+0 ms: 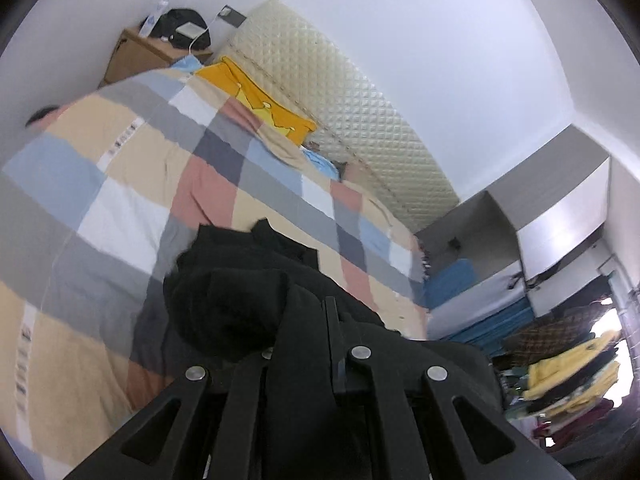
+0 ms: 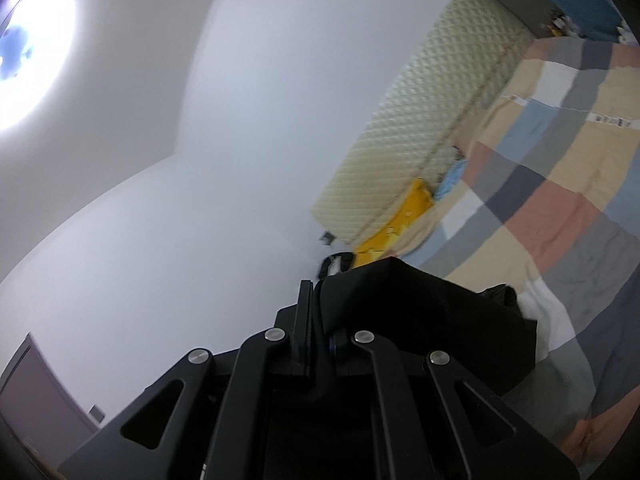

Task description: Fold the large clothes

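A black garment (image 1: 236, 280) hangs bunched over my left gripper (image 1: 320, 312), which is shut on its fabric, lifted above the bed. In the right wrist view the same black garment (image 2: 432, 320) drapes over my right gripper (image 2: 316, 304), whose jaws are shut on the cloth. Both grippers hold the garment up, tilted toward the wall and ceiling. The rest of the garment is hidden below the frames.
A bed with a checked quilt (image 1: 120, 184) fills the view beneath, with a yellow pillow (image 1: 260, 100) and a cream padded headboard (image 1: 340, 112). A wooden nightstand (image 1: 132, 52) carries a dark bag. Stacked clothes (image 1: 568, 376) lie at the right. A ceiling lamp (image 2: 32, 52) glows.
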### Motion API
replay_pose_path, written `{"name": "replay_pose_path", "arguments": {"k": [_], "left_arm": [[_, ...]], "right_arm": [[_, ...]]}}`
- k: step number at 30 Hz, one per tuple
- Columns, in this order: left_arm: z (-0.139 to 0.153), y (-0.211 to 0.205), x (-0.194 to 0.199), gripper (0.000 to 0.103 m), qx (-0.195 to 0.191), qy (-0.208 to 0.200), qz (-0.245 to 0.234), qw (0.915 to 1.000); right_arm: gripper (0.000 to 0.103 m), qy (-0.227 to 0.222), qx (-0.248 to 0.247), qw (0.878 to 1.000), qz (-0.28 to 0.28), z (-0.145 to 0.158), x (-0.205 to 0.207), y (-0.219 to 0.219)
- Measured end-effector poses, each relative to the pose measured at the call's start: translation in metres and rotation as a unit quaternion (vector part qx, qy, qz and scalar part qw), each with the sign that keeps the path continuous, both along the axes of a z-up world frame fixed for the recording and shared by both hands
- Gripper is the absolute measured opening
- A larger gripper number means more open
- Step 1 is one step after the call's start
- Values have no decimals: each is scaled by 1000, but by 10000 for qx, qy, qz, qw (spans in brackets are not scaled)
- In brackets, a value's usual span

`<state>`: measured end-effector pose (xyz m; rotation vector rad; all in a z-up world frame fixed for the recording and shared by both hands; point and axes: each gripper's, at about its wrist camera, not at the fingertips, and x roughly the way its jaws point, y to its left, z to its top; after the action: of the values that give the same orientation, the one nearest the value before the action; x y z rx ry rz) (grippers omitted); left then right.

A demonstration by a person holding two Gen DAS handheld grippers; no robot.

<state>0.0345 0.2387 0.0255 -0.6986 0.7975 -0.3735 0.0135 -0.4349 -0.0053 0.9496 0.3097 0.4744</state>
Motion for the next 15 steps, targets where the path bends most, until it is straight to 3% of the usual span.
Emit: {"name": "replay_pose_path", "arguments": {"k": [6, 8, 15], "left_arm": [[-4, -22, 75, 6, 649, 82, 190, 9977], [-9, -32, 100, 6, 915, 110, 243, 9954], [-39, -53, 183, 6, 1261, 662, 732, 9871]], "right_arm": [[6, 641, -299, 9966, -412, -11, 63, -4], [6, 945, -514, 9924, -602, -16, 85, -3], [6, 2016, -897, 9717, -843, -40, 171, -5]]}}
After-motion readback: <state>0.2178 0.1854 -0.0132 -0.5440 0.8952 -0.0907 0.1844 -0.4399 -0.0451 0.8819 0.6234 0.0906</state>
